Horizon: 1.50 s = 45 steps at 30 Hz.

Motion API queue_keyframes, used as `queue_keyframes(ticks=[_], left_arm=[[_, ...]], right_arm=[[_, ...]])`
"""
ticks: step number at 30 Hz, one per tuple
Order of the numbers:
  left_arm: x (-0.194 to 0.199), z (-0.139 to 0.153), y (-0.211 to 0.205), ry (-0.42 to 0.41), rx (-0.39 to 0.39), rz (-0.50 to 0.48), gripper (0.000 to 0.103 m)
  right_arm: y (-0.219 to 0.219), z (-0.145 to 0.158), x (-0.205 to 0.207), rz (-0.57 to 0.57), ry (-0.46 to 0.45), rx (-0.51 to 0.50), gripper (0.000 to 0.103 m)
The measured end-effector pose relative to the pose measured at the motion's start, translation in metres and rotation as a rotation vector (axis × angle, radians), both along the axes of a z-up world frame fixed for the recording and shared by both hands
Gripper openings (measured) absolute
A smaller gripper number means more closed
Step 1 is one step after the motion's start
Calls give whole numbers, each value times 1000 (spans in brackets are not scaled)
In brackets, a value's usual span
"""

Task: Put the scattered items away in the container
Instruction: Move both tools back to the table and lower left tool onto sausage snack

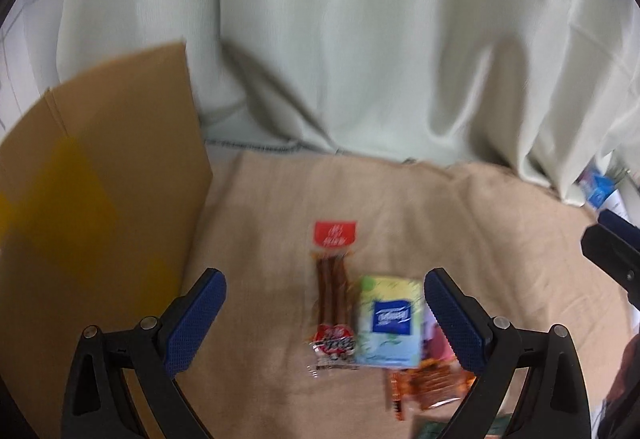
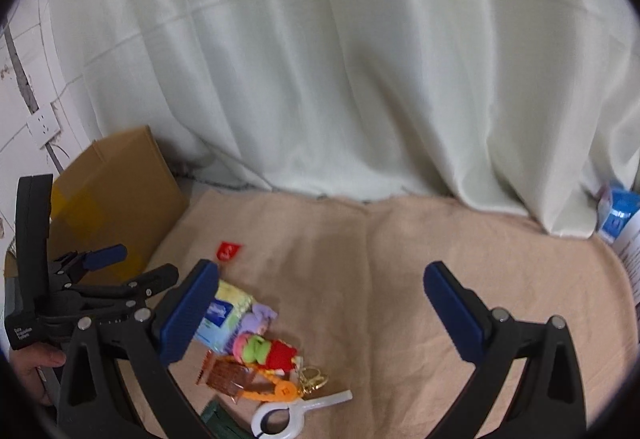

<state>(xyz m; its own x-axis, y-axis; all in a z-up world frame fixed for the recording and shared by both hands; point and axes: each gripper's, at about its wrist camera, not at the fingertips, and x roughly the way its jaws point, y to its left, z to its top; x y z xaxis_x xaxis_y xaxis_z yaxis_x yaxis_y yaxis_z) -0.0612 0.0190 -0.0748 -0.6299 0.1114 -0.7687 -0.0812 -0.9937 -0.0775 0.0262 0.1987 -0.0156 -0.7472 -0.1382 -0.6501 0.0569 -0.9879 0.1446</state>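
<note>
Left claw (image 1: 325,293) spread, empty, over tissue pack (image 1: 390,323) and snack stick packet (image 1: 332,299). Right claw (image 2: 321,289) spread, empty. Cardboard box (image 1: 100,175) frame left.

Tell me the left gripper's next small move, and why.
Probably lower the left gripper onto the tissue pack and close. Its jaws stand wide open and empty, the pack lies between them on the beige cloth, and the cardboard box waits just to the left.
</note>
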Motion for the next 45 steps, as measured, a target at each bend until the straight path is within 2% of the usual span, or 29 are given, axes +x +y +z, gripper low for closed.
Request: queue_keyframes(ticks=[4, 9, 13, 19, 22, 24, 27, 31, 33, 35, 36, 37, 38, 40, 43, 45], left_arm=[[-8, -30, -4, -53, -56, 13, 100], [-16, -34, -10, -42, -54, 38, 100], [-23, -41, -4, -59, -35, 0, 100], [-30, -46, 1, -50, -162, 34, 100], [-34, -56, -6, -88, -181, 42, 100], [-35, -58, -5, -85, -188, 38, 100], [-35, -59, -5, -86, -181, 35, 100], [-42, -64, -15, -134, -74, 22, 100], [-43, -66, -17, -129, -53, 12, 99], [-42, -68, -16, -121, -78, 0, 97], [-41, -66, -14, -114, -88, -17, 85], [-40, -62, -13, -103, -79, -31, 62], [-38, -58, -12, -91, -79, -32, 45], [-36, -55, -8, -93, -90, -59, 45], [-34, -50, -12, -74, -32, -64, 39], [-31, -44, -13, -60, -21, -65, 39]], right_arm=[[-3, -27, -1, 10, -57, 33, 103], [-11, -39, -5, 44, -68, 40, 103], [-14, -39, -5, 60, -64, 37, 103], [-17, -41, -7, 75, -59, 42, 103], [-15, -42, -7, 75, -65, 37, 103], [-15, -43, -7, 71, -65, 33, 103], [-16, -43, -9, 75, -73, 31, 103], [-21, -46, -12, 91, -89, 39, 103], [-23, -47, -12, 93, -93, 45, 103], [-25, -50, -13, 98, -106, 50, 103], [-25, -52, -14, 98, -113, 57, 103], [-25, -54, -14, 97, -116, 63, 103], [-25, -55, -13, 96, -118, 69, 103], [-25, -56, -12, 96, -118, 71, 103], [-23, -58, -11, 97, -119, 67, 103], [-23, -58, -9, 103, -117, 73, 103]])
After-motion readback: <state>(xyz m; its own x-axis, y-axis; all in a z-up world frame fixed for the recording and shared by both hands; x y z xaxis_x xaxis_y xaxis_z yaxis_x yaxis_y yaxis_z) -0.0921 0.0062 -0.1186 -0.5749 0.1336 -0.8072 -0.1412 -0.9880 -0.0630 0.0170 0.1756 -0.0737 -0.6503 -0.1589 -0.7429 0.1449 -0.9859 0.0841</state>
